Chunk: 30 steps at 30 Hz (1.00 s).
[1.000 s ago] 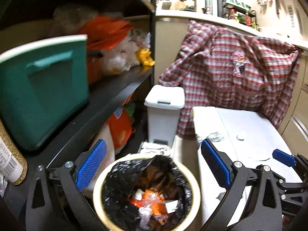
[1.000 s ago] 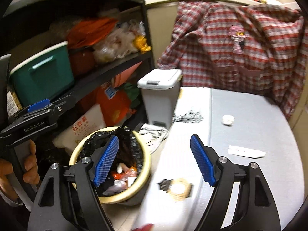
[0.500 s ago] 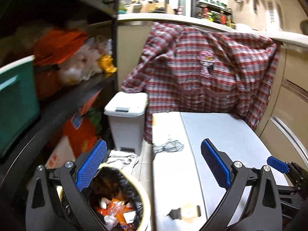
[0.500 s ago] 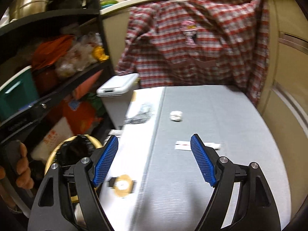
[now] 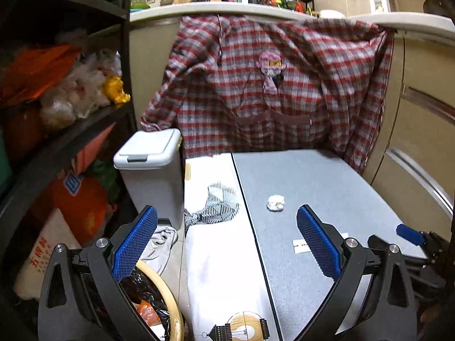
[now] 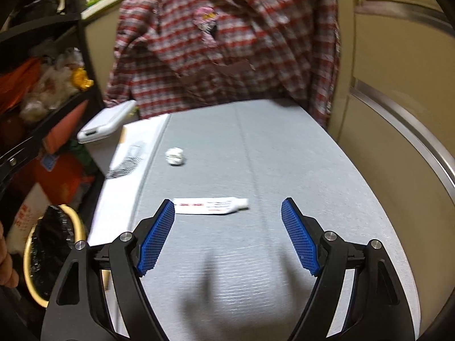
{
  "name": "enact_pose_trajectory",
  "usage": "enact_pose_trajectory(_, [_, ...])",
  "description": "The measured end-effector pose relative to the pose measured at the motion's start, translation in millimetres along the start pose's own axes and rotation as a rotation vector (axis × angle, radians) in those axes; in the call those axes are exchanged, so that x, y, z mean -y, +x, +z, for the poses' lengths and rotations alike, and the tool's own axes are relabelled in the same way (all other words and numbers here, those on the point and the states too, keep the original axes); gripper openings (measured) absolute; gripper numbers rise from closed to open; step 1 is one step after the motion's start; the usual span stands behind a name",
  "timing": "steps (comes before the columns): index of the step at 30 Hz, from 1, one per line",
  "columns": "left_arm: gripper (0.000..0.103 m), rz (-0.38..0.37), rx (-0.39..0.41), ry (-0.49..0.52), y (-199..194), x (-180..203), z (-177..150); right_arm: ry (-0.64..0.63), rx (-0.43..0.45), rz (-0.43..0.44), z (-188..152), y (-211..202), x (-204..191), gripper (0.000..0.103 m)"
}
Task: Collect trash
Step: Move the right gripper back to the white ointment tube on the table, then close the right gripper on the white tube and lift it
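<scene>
Starting left of the grey surface point(image 6: 284, 170): yellow-rimmed bin point(image 6: 52, 255) with black liner, already holding wrappers, beside the surface's edge. Left tongs point(image 5: 224, 244) spread wide, holding nothing, above that edge. Further right, crumpled paper ball point(image 6: 175, 156) lying on the surface, beyond a flat white packet point(image 6: 210, 206). Right tongs point(image 6: 227, 236) also spread wide and empty, packet just ahead between the tips. Packet probably light, thin, limp; best pinched across its narrow middle, pads low. Ball likely soft, squashable anywhere.
</scene>
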<state>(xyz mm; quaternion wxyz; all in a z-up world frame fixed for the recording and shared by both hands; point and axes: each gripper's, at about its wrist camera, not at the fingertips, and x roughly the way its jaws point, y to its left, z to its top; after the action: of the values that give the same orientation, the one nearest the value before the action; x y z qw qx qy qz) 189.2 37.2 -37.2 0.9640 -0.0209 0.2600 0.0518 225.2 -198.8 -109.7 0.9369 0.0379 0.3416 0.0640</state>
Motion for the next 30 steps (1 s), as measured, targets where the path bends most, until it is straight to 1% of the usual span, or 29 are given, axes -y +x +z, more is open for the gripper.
enact_pose_trajectory(3, [0.095, 0.006, -0.025, 0.007, 11.6, 0.0, -4.7, 0.009, -0.033, -0.027, -4.3, 17.0, 9.8, 0.077])
enact_pose_trajectory(6, [0.095, 0.006, -0.033, 0.006, 16.9, -1.6, -6.6, -0.003, -0.047, -0.035, -6.3, 29.5, 12.1, 0.077])
enact_pose_trajectory(11, [0.095, 0.007, -0.029, -0.002, 21.1, -3.8, -5.9, 0.019, -0.068, -0.014, -6.7, 50.8, 11.5, 0.077])
enact_pose_trajectory(16, [0.095, 0.014, -0.041, 0.006, 25.6, -6.9, -7.0, 0.043, -0.107, -0.009, -5.4, 76.9, 10.4, 0.077])
enact_pose_trajectory(20, [0.095, 0.021, -0.048, -0.002, 28.0, -14.2, -7.5, 0.015, -0.128, -0.004, -0.7, 96.1, 8.6, 0.077])
enact_pose_trajectory(27, [0.095, 0.034, -0.049, 0.002, 29.0, -22.7, -8.8, -0.019, -0.205, 0.072, 3.4, 126.8, 4.0, 0.078])
enact_pose_trajectory(28, [0.095, 0.036, -0.049, 0.006, 29.0, -22.8, -9.1, -0.039, -0.206, 0.073, 4.2, 128.7, 1.0, 0.077])
enact_pose_trajectory(29, [0.095, 0.037, -0.049, 0.01, 28.7, -22.9, -9.5, -0.049, -0.207, 0.073, 4.7, 129.3, -0.8, 0.073])
enact_pose_trajectory(30, [0.095, 0.039, -0.048, 0.015, 28.7, -22.8, -9.8, -0.066, -0.205, 0.067, 4.7, 128.9, -3.5, 0.06])
